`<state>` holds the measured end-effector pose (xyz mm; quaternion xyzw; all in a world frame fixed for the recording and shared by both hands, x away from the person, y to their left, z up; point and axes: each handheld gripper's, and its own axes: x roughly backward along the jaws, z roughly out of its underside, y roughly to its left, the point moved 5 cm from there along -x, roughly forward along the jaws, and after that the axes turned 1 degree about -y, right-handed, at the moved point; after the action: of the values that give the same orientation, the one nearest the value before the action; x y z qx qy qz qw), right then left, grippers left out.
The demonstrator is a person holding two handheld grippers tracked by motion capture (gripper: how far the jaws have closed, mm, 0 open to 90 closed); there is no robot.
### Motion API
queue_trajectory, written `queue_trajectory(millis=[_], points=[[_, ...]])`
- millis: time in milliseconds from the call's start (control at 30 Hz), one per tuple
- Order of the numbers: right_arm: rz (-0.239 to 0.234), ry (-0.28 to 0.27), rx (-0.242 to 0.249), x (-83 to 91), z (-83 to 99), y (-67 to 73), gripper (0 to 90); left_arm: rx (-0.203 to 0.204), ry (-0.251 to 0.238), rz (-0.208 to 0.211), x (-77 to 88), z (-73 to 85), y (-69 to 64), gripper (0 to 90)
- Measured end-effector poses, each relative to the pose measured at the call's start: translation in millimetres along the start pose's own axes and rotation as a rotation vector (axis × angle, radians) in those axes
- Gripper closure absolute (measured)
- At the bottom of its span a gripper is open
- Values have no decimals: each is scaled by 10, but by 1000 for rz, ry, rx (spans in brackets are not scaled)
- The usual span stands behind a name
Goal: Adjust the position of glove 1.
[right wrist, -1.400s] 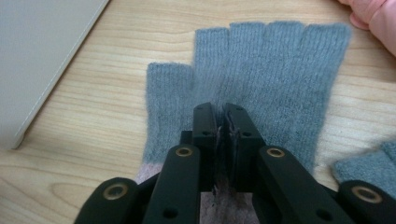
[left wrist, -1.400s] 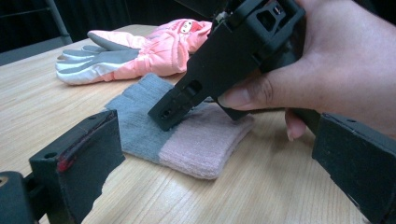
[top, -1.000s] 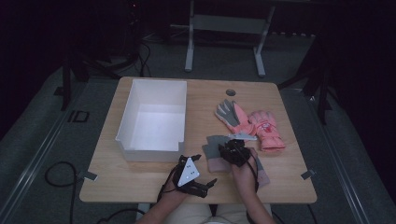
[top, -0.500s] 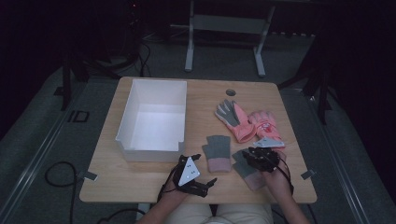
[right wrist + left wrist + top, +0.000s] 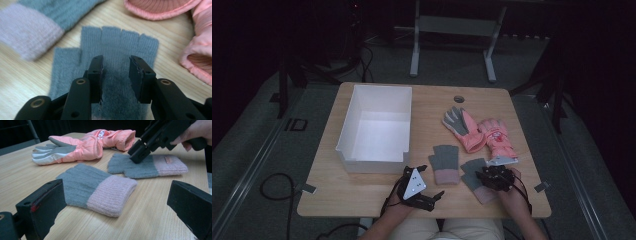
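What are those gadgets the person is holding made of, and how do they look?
Each hand holds a black, boxy left gripper and right gripper with two blocky jaws and round bolt holes. A pale three-cornered plate tops the left one. Black cables trail back.

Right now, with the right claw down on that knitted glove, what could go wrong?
The right claw stands over the middle of the flat knitted glove, jaws apart. Closing there may pinch only the top layer, so the glove could sag or slip on lifting. The orange glove lies close beside it, and a sideways drag could snag its cuff. The second knitted glove lies near too, and could be nudged.
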<state>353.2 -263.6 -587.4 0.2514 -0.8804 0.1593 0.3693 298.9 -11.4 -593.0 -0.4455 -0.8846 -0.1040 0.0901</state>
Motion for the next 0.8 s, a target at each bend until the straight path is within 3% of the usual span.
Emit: queue_trajectory(millis=[100, 233, 267, 367, 400, 467, 600, 667, 700, 733, 800], points=[[-4, -24, 28, -29, 28, 16, 690, -1, -4, 0, 3, 0, -1, 13], [13, -36, 5, -33, 38, 46, 766, -2, -3, -2, 2, -1, -3, 13], [55, -18, 12, -30, 22, 95, 842, -7, -2, -3, 2, -1, -6, 13], [87, -18, 6, -16, 6, 118, 855, -7, 2, -3, -1, -1, -6, 13], [120, -57, -27, 57, -11, 131, 858, -5, 0, -4, 0, -1, -5, 13], [127, -77, -54, 107, -18, 129, 859, -3, -5, -3, 5, -1, -3, 13], [152, -131, -194, 304, -46, 102, 859, -7, -1, -3, 0, -2, -4, 13], [179, -140, -272, 374, -43, 89, 859, -10, -2, -4, 0, -2, -7, 13], [179, -140, -272, 374, -43, 89, 859, -10, -2, -4, 0, -2, -7, 13], [191, -138, -327, 385, -14, 79, 859, -10, 0, -5, -1, -2, -8, 13], [197, -137, -344, 380, 3, 79, 859, -12, -1, -5, 1, -2, -11, 13]])
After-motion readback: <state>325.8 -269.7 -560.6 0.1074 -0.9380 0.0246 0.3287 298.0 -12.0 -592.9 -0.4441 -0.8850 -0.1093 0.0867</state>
